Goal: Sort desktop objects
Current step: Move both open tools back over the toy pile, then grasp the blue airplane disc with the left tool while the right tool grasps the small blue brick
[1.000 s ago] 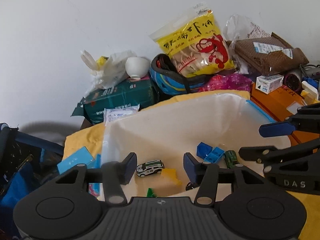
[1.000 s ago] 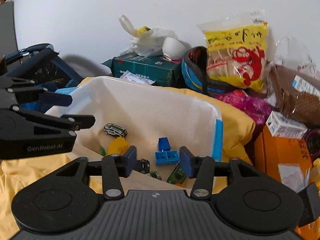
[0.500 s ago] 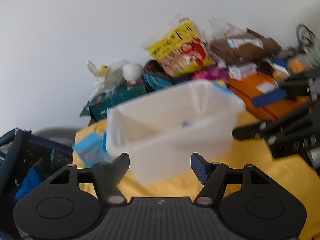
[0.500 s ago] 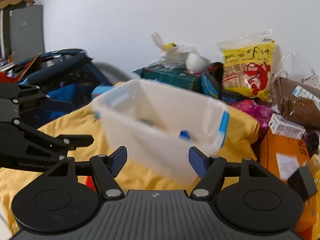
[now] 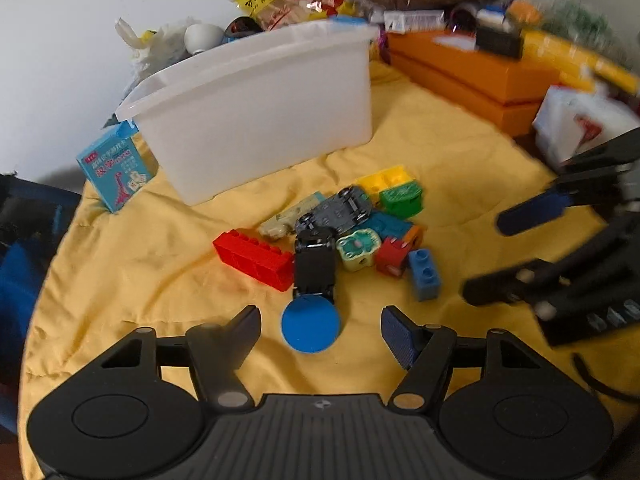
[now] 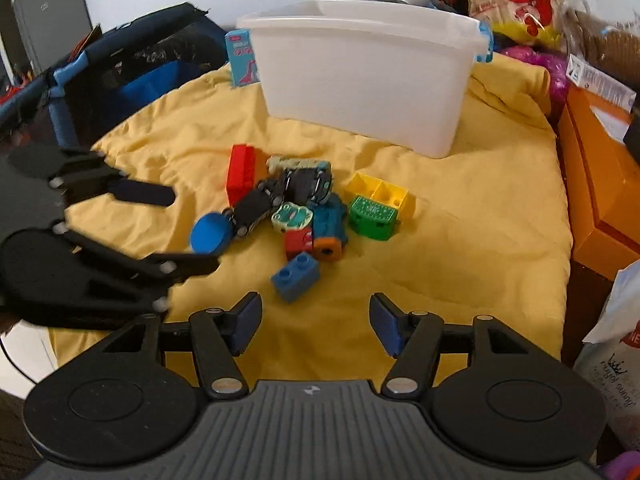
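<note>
Although both tools hang clear of the pile, the left wrist view shows where trouble could start. The left gripper (image 5: 320,330) stands with its jaws apart and empty, the blue disc (image 5: 310,329) lying flat on the yellow cloth (image 5: 140,264) right between them. My judgement: a thin flat disc on soft cloth may slide away or drag a fold up with it. Just beyond it, the black toy car (image 5: 315,265) touches the red brick (image 5: 253,257), and the rest of the toys crowd against each other (cars, blocks, a blue brick (image 5: 424,275) at the right edge), so a careless grab could take two pieces at once. Farther off stands the white bin (image 5: 256,108); its inside is hidden from this angle.

From the right wrist view, the right gripper (image 6: 314,324) is likewise spread wide and holds nothing, with the blue brick (image 6: 296,276) nearest to it. The left gripper (image 6: 172,232) reaches in from the left, close to the disc (image 6: 210,234); both tools working one small pile risk a collision. The bin (image 6: 360,80) sits at the far side, contents again not visible. A small blue box (image 6: 242,58) stands at its left.
</note>
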The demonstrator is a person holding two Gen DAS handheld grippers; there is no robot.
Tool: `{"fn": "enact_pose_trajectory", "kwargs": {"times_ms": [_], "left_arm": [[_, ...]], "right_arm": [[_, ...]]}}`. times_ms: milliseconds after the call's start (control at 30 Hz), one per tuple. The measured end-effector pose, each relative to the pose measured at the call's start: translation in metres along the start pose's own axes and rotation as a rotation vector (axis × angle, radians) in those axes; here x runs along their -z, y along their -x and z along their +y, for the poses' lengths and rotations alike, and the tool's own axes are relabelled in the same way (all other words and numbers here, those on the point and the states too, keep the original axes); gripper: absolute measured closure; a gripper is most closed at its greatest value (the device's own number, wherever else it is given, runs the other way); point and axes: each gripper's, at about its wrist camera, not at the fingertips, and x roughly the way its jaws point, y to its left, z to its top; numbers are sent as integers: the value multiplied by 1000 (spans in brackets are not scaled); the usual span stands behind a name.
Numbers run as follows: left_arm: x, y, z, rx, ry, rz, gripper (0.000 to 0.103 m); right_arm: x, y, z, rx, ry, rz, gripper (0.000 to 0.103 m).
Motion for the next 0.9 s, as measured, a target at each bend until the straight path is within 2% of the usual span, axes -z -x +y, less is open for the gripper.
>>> {"fn": "enact_pose_trajectory", "kwargs": {"times_ms": [67, 100, 133, 200, 300, 333, 367, 533, 633, 700, 800, 867, 900], "left_arm": [[-1, -10, -4, -8, -16, 23, 51], [-1, -15, -5, 3, -16, 34, 55], [1, -20, -5, 19, -13, 48, 63], [6, -21, -8, -4, -28, 48, 63], [14, -26, -17, -59, -132, 29, 65], [16, -26, -15, -64, -143, 19, 73], [17, -26, -11, -60, -129, 16, 74], [17, -13, 25, 58, 87, 26, 91], [29, -1, 42, 132, 212, 48, 92], [37, 3, 43, 155, 233, 55, 92], [50, 3, 47, 247, 317, 71, 92], [58, 0, 53, 299, 396, 88, 92], [60, 0, 54, 300, 406, 90, 92]], "right_arm": [[-1, 1, 7, 26, 42, -3, 39], [-1, 2, 9, 34, 51, -6, 39], [-3, 2, 9, 37, 50, -7, 39], [-4, 2, 7, 41, 33, -2, 39], [2, 1, 8, 45, 35, 7, 39], [3, 0, 8, 47, 37, 9, 39], [2, -2, 9, 49, 37, 7, 39], [-4, -7, 14, 43, 38, -11, 40], [-11, -12, 15, 17, -14, -25, 41], [-17, -20, 15, 1, -68, -15, 42], [-22, -38, 14, -1, -99, 31, 51], [-21, -49, 17, 20, -73, 63, 73], [-19, -51, 18, 26, -57, 69, 75]]}}
